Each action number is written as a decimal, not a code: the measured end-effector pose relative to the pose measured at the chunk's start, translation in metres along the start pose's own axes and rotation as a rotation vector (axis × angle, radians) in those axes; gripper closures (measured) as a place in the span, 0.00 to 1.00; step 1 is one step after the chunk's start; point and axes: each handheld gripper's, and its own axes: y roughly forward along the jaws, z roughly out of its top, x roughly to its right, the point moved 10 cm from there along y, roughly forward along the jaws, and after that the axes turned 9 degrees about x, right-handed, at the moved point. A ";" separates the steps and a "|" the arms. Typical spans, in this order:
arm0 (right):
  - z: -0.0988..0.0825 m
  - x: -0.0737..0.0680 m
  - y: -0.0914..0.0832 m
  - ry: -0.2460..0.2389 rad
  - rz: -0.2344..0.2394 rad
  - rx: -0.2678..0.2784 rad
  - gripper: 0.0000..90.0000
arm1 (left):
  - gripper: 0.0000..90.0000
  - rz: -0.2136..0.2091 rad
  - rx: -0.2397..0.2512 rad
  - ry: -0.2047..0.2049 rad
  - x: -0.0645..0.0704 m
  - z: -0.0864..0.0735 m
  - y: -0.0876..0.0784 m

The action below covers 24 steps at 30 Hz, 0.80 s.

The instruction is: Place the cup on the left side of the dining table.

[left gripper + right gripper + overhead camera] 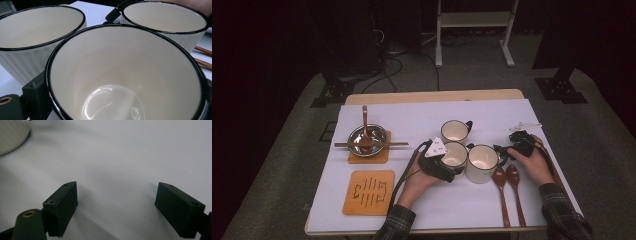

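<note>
Three cream mugs with black rims stand close together mid-table: a far mug [455, 131], a middle mug [455, 153] and a right mug [482, 163]. My left gripper [451, 162] is shut on the middle mug [125, 75], one jaw against each side of its wall. In the left gripper view the far mug [37, 30] is at upper left and the right mug [165, 17] at upper right. My right gripper [506, 149] rests just right of the right mug's handle. It is open [116, 205] over bare white cover, with a mug's ribbed base [10, 135] at top left.
Two wooden spoons [507, 187] lie side by side in front of the right hand. At the left, a metal bowl [367, 139] with a spoon and chopsticks across it sits on a wooden coaster. A second patterned coaster [368, 192] lies nearer me.
</note>
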 end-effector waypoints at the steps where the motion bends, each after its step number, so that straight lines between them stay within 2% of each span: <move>1: 0.000 0.000 0.000 0.000 0.000 0.000 0.19 | 0.04 0.000 -0.001 0.000 0.000 0.000 0.000; 12: 0.000 0.000 0.000 0.000 0.000 0.000 0.19 | 0.04 -0.004 -0.005 -0.011 0.000 0.000 -0.002; 24: 0.000 0.000 0.000 0.001 0.000 -0.001 0.19 | 0.04 -0.002 -0.006 0.000 0.001 0.006 -0.008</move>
